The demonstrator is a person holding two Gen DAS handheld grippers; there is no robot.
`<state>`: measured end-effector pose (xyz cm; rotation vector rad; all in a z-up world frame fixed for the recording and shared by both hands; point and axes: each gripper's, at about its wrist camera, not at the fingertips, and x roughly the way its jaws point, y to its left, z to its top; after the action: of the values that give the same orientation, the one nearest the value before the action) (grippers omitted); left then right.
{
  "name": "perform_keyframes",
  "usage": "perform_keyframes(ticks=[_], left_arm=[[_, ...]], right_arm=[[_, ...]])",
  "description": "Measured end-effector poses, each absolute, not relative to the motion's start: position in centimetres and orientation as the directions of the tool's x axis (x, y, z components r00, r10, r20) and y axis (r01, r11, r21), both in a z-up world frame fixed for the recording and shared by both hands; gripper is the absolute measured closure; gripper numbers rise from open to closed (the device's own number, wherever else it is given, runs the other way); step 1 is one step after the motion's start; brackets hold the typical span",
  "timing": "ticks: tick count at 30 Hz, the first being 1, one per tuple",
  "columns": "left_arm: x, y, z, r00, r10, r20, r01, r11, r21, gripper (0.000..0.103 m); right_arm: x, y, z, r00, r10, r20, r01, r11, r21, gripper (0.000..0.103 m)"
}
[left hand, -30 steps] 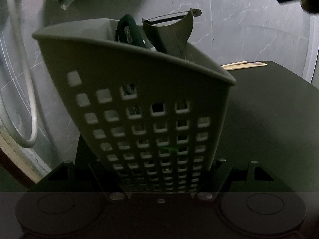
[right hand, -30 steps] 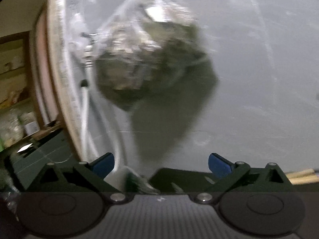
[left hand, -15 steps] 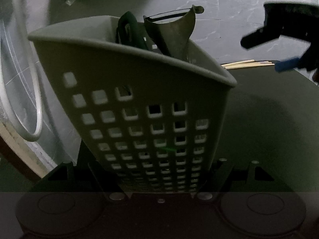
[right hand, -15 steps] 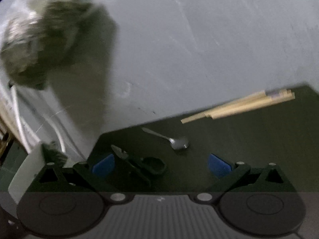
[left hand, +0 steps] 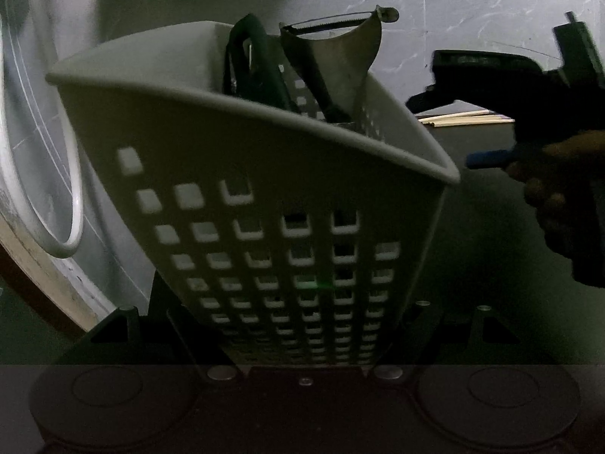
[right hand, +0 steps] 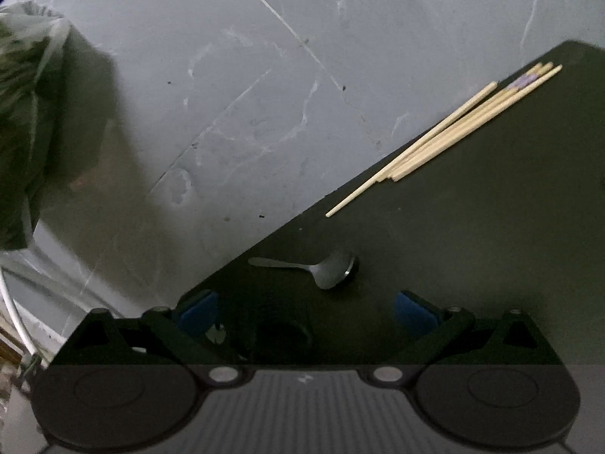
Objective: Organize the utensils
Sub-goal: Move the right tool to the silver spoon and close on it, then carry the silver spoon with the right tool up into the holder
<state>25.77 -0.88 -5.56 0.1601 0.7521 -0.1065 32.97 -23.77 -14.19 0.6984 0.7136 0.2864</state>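
Left wrist view only: the left gripper (left hand: 304,355) is gripping a white perforated basket (left hand: 264,204) low on its walls, fingers closed in tight against it, basket tilting away over the dark tabletop (left hand: 491,246). Standing inside it are a metal peeler (left hand: 336,56) and a dark-handled utensil (left hand: 251,64), both poking above the rim. The right gripper (left hand: 487,128) is showing at the right edge, a hand (left hand: 556,189) wrapped around it, one blue pad visible

Right wrist view only: the right gripper's fingers (right hand: 196,312) are standing wide apart with nothing between them. A metal spoon (right hand: 321,270) is lying loose on the tabletop just ahead of them; a bundle of wooden chopsticks (right hand: 453,132) is lying well beyond, along the tabletop's edge. A plastic bag (right hand: 26,113) is hanging at the left against the grey wall (right hand: 264,75)

The chopsticks are appearing in both views; the spoon is not in the left one
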Motion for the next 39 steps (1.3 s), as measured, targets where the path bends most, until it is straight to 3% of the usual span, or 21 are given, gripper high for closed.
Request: perform_keyframes(ticks=[12, 15, 18, 22, 31, 39], left_arm=[[25.4, -0.3, -5.2, 0.709, -0.049, -0.703, 0.182, 0.977, 0.116, 0.025], [25.5, -0.2, -5.1, 0.706, -0.050, -0.707, 0.183, 0.977, 0.113, 0.025], [25.6, -0.2, -5.1, 0.706, -0.050, -0.707, 0.182, 0.977, 0.113, 0.024], [25.6, -0.3, -5.2, 0.705, -0.049, -0.707, 0.182, 0.977, 0.113, 0.024], [25.5, -0.1, -5.5, 0.710, -0.053, -0.703, 0.190, 0.974, 0.119, 0.024], [24.9, -0.1, -5.9, 0.721, -0.056, -0.690, 0.194, 0.973, 0.123, 0.024]], right_arm=[[36.1, -23.0, -16.3, 0.769, 0.468, -0.436, 0.057, 0.629, 0.775, 0.020], [36.4, -22.8, -16.5, 0.777, 0.446, -0.445, 0.078, 0.632, 0.771, 0.034], [36.5, -22.3, -16.6, 0.778, 0.410, -0.475, 0.103, 0.663, 0.741, 0.056], [36.6, -21.4, -16.7, 0.777, 0.348, -0.524, 0.123, 0.733, 0.669, 0.094], [36.5, -21.4, -16.3, 0.787, 0.323, -0.526, 0.099, 0.775, 0.624, 0.100], [34.3, -22.5, -12.1, 0.832, 0.309, -0.461, -0.013, 0.841, 0.541, 0.102]])
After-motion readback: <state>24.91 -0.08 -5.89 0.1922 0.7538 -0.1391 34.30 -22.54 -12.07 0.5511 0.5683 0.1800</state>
